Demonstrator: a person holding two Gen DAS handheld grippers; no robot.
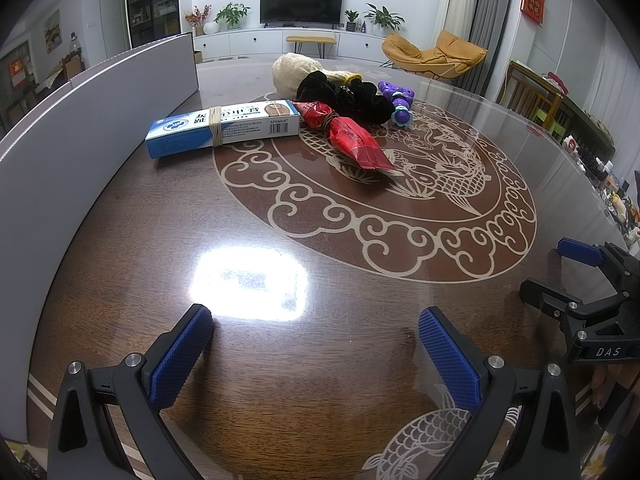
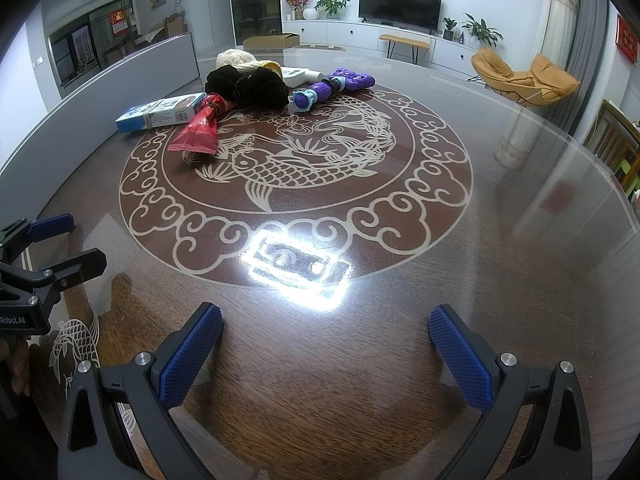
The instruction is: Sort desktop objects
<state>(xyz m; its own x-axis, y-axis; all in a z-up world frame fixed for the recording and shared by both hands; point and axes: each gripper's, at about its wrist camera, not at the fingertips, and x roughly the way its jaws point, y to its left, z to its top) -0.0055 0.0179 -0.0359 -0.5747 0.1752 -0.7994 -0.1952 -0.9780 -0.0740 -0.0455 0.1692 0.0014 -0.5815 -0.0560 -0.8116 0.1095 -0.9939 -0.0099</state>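
**Red packet, blue box and dark cloth are lying heaped on the far side**

Red foil is showing on the snack packet (image 1: pixel 352 140), which is lying across the end of the blue-and-white box (image 1: pixel 224 128), both wrapped with rubber bands. Just behind them a black cloth bundle (image 1: pixel 344 96) is resting against a beige knitted item (image 1: pixel 292 72), and a purple toy (image 1: pixel 398 100) is sitting beside the cloth. All are clustered on the far part of the glossy wooden table (image 1: pixel 320 360), near the grey board (image 1: pixel 80 128) at its left edge.

Both tongs are hovering well short of the pile, spread wide and holding nothing: the left gripper (image 1: pixel 316 348) and the right gripper (image 2: pixel 326 344).

Because the items are touching and overlapping, a reach for one is likely dragging its neighbours along. The slick tabletop and crinkly foil may let a pinch slip.
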